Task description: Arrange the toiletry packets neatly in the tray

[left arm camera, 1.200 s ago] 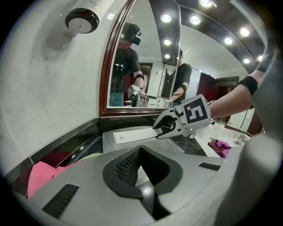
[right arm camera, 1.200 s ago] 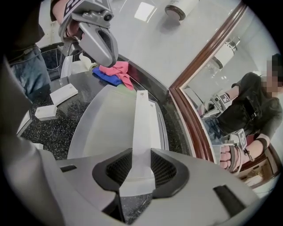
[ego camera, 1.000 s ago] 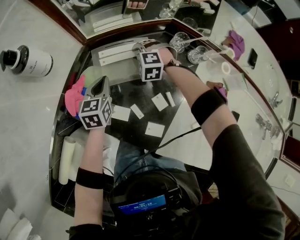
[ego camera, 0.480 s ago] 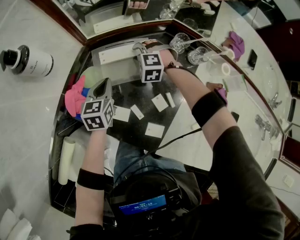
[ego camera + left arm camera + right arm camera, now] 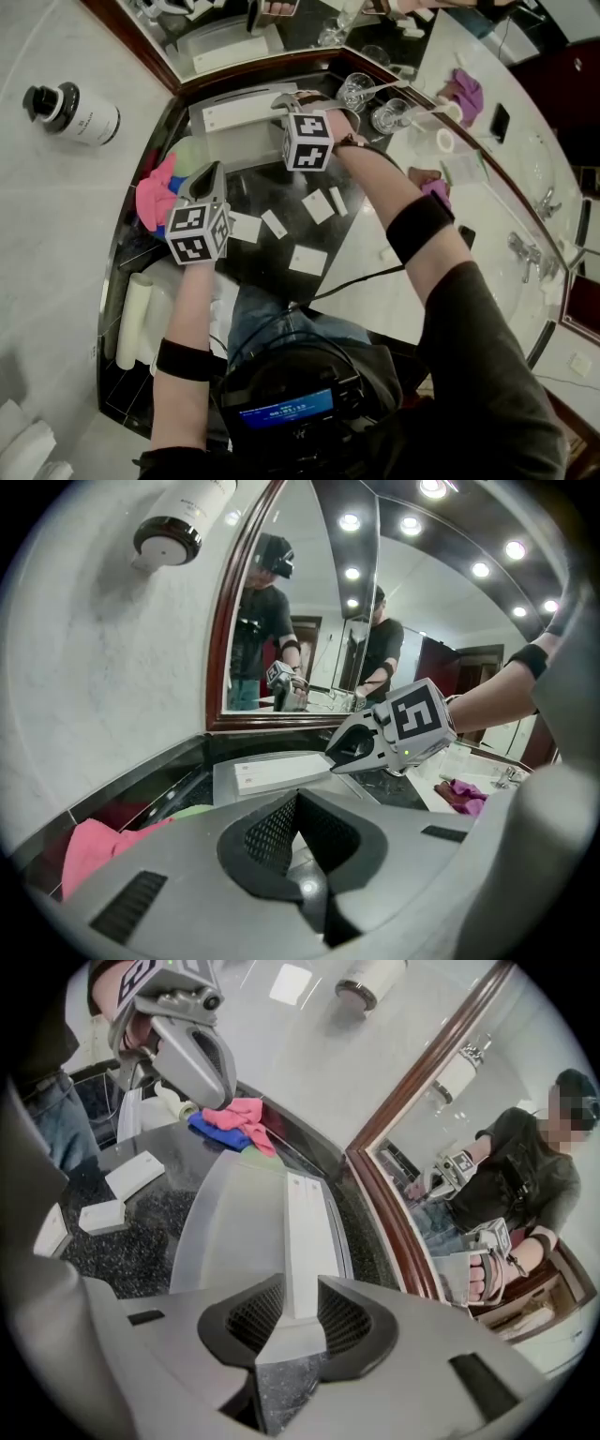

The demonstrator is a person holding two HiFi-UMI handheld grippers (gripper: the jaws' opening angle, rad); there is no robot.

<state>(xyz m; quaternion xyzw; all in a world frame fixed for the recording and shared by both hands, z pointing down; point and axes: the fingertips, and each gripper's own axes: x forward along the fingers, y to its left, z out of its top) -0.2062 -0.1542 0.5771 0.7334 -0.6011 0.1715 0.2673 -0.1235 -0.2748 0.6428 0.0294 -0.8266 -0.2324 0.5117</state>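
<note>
A pale grey tray [image 5: 234, 150] stands at the back of the black counter, with a long white packet [image 5: 246, 111] along its far side. My right gripper [image 5: 281, 101] reaches into it; its jaws have just been closing and now press on the long white packet [image 5: 302, 1232], which lies flat in the tray [image 5: 225, 1222]. Several small white packets [image 5: 317, 205] [image 5: 275, 223] [image 5: 308, 261] lie loose on the counter. My left gripper [image 5: 208, 173] hovers left of the tray, shut and empty [image 5: 300, 803]; it looks toward the tray [image 5: 272, 780] and the right gripper [image 5: 342, 752].
A pink and blue cloth [image 5: 155, 192] is bunched at the counter's left. Two glasses [image 5: 354, 91] [image 5: 392, 114] stand right of the tray. A rolled white towel [image 5: 131, 319] lies near left. A mirror with a wooden frame backs the tray. A soap bottle [image 5: 75, 111] hangs on the wall.
The head view has shifted a little. Both grippers keep about the same places, the right one at the tray's far side and the left one over the counter's left.
</note>
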